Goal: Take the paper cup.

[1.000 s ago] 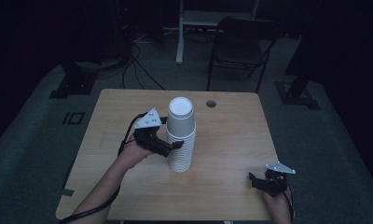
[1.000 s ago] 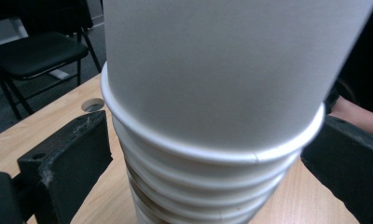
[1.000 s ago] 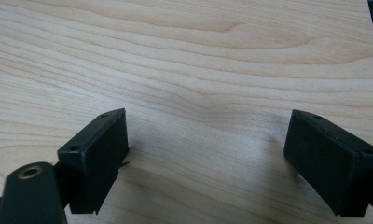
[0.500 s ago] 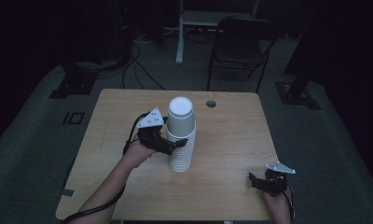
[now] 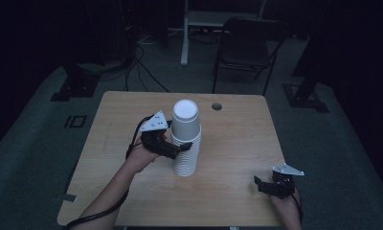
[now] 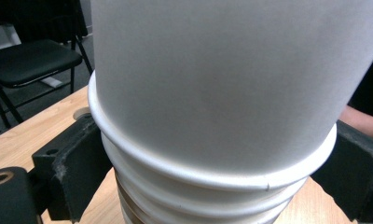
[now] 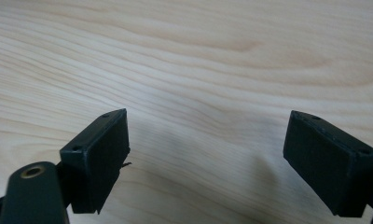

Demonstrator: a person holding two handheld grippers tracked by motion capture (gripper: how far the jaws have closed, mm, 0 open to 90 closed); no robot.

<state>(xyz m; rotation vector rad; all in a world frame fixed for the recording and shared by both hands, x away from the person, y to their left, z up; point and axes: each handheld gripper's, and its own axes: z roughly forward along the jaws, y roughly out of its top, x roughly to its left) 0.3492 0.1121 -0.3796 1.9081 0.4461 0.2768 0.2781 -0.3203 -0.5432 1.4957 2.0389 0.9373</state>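
Near the middle of the surface point(image 5: 237, 129), the light, crushable paper cup stack point(image 5: 185, 143) sat between the left claw point(image 5: 180, 147), best gripped gently under a rim; the right claw point(image 5: 262, 184) gaped wide, empty.

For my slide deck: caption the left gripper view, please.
Left gripper's jaws flank a stack of white paper cups just below the top cup's rim, above the wooden table.

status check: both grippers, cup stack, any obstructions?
Left gripper jaws either side of the cup stack, just under the top cup's rim; contact unclear. Right gripper open, holding nothing, over bare table. Nothing in the way.
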